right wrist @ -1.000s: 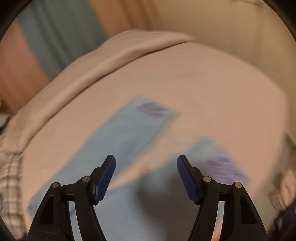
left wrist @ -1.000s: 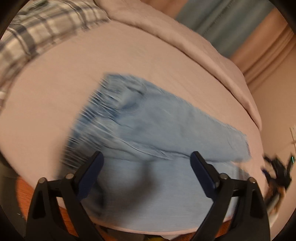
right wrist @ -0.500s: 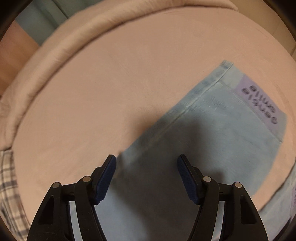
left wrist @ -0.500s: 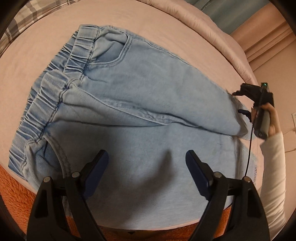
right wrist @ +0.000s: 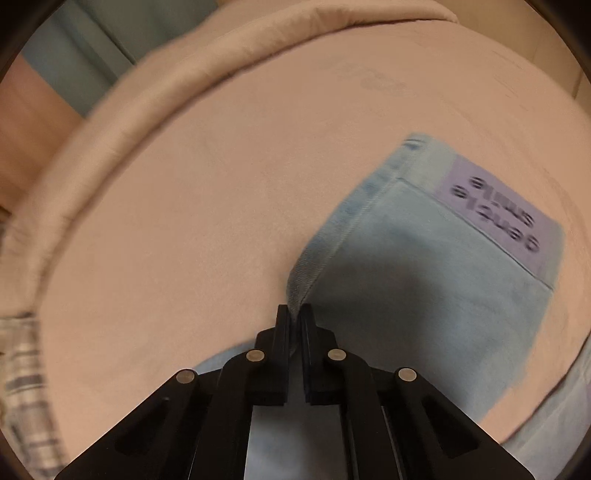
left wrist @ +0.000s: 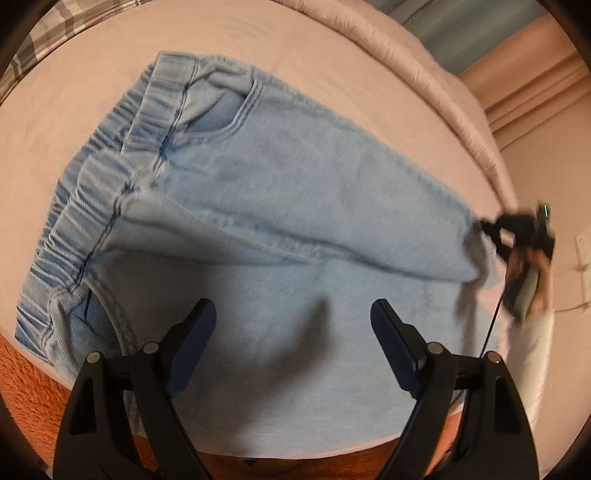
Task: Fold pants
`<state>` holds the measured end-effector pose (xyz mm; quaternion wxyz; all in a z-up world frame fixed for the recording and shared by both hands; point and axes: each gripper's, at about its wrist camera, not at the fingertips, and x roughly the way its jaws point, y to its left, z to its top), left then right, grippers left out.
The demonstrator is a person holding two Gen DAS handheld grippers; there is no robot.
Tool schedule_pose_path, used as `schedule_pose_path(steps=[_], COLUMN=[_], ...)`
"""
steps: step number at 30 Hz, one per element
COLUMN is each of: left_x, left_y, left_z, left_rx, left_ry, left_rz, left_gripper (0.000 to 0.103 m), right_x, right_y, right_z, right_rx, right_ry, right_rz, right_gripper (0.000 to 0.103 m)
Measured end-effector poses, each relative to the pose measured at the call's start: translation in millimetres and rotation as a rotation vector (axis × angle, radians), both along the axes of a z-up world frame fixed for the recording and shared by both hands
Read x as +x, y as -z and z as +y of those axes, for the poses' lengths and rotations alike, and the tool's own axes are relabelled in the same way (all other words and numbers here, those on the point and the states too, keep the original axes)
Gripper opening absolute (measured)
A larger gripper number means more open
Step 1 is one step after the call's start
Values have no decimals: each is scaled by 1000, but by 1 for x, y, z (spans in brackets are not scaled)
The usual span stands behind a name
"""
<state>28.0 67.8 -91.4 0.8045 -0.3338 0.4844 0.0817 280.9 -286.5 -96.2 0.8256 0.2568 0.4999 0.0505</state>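
Pants (left wrist: 288, 206), light blue denim, lie spread flat on the bed (left wrist: 92, 110), which has a pale pink sheet. Elastic waistband (left wrist: 88, 206) sits at the left of the left wrist view, legs run to the right, upper leg partly overlapping the lower one. A pocket seam shows near the waistband. Pink duvet (left wrist: 424, 66) is bunched along the far edge of the bed, a plaid cloth (left wrist: 55, 26) at the top left corner, a teal curtain (right wrist: 92, 48) behind. Orange fuzzy blanket (left wrist: 22, 384) shows at the near edge under the sheet.

Left gripper (left wrist: 291, 332) hovers over the lower leg, jaws wide apart, nothing between them, not touching the fabric as far as visible.

Right gripper (right wrist: 293, 314) has its jaws together, clamped on the hem edge of one leg; a fold of denim sticks up from between the tips. In the left wrist view the same gripper (left wrist: 491, 229) sits at the far right end of the upper leg, held by a hand (left wrist: 539, 280) with a white sleeve (left wrist: 532, 354); blurred there.

Leg cuff (right wrist: 480, 206) in the right wrist view carries a lilac label (right wrist: 498, 214) with dark lettering, seen upside down, blurry. Cuff lies flat on the sheet, beyond and right of the clamped edge.
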Motion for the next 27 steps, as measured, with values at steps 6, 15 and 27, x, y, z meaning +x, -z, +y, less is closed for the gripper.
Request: schedule_pose_path(steps=[6,15,27], left_x=[26,122,98], left_y=[-31,-8,-12], left_z=[-2,2,4], left_rx=[23,-12,-71], left_ry=[-19,-33,-63], left_rz=[-109,-109,-147], left_gripper=[86,70,5], right_x=[-100,-131,-147], right_y=[-19,22,-3], right_z=[-43,-65,-83], right_rx=[141,167,162], right_ry=[-2,27,10], right_rz=[-158,-39,-78], right_gripper=[5,5,5])
